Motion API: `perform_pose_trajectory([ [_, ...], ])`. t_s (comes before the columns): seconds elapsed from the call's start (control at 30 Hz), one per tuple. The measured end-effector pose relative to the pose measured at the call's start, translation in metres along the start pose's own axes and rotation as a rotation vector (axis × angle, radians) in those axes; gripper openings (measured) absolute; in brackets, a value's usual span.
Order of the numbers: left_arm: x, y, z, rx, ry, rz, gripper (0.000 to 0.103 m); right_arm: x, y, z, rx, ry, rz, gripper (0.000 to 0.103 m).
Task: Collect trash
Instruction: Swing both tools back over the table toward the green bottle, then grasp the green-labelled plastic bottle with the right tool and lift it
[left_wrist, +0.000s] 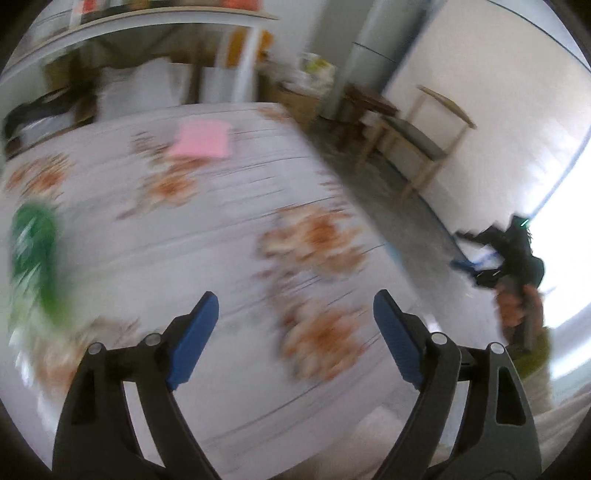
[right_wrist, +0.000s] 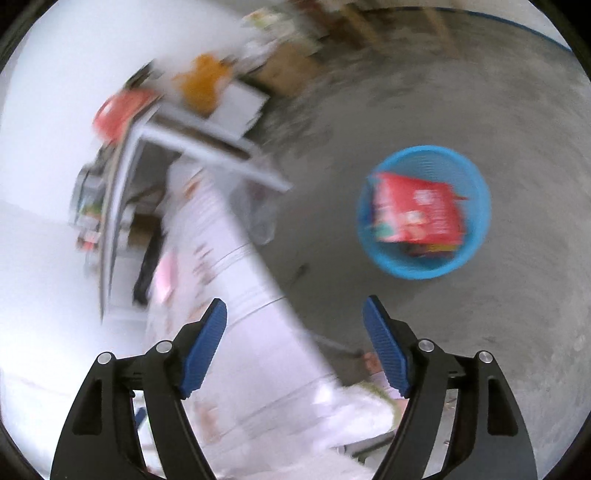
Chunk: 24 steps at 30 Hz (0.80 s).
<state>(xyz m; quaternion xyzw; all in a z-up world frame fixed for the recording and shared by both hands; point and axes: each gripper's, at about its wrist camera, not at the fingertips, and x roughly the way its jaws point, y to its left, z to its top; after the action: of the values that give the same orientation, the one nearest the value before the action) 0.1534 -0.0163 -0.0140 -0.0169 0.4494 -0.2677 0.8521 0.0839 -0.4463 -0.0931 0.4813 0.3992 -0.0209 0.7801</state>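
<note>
Both views are motion-blurred. My left gripper (left_wrist: 295, 325) is open and empty above a table with a white, orange-flowered cloth (left_wrist: 229, 229). A green packet (left_wrist: 31, 254) lies at the table's left edge and a pink flat item (left_wrist: 201, 140) lies farther back. My right gripper (right_wrist: 295, 332) is open and empty, held beside the table's edge (right_wrist: 240, 295) above the floor. A blue round basket (right_wrist: 424, 210) stands on the concrete floor ahead and to the right, with a red packet (right_wrist: 413, 210) inside it. The right gripper also shows far right in the left wrist view (left_wrist: 502, 258).
A wooden chair (left_wrist: 417, 136) stands by the white wall. A white shelf unit (right_wrist: 177, 147) with red and orange items stands past the table, and cardboard boxes (left_wrist: 295, 99) sit behind it. Concrete floor (right_wrist: 480, 350) surrounds the basket.
</note>
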Motion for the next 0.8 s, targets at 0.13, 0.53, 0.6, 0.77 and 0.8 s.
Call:
perform_pose_trajectory([
  [0.13,-0.025,0.021,-0.033,-0.007,-0.002,0.081,0.082,0.044,0.106,-0.029,-0.214,0.149,0.114,0.079],
  [0.53,-0.1,0.059,-0.1,-0.087,-0.176,0.162,0.082,0.24,0.342,-0.222,-0.664,0.668,0.116,0.081],
  [0.6,-0.111,0.074,-0.106,-0.123,-0.196,0.176,0.082,0.257,0.353,-0.237,-0.687,0.665,0.058,0.081],
  [0.77,-0.131,0.118,-0.121,-0.286,-0.242,0.199,0.082,0.285,0.365,-0.267,-0.709,0.687,-0.021,0.081],
  [0.8,-0.133,0.127,-0.124,-0.318,-0.248,0.195,0.082,0.289,0.366,-0.269,-0.711,0.685,-0.03,0.081],
])
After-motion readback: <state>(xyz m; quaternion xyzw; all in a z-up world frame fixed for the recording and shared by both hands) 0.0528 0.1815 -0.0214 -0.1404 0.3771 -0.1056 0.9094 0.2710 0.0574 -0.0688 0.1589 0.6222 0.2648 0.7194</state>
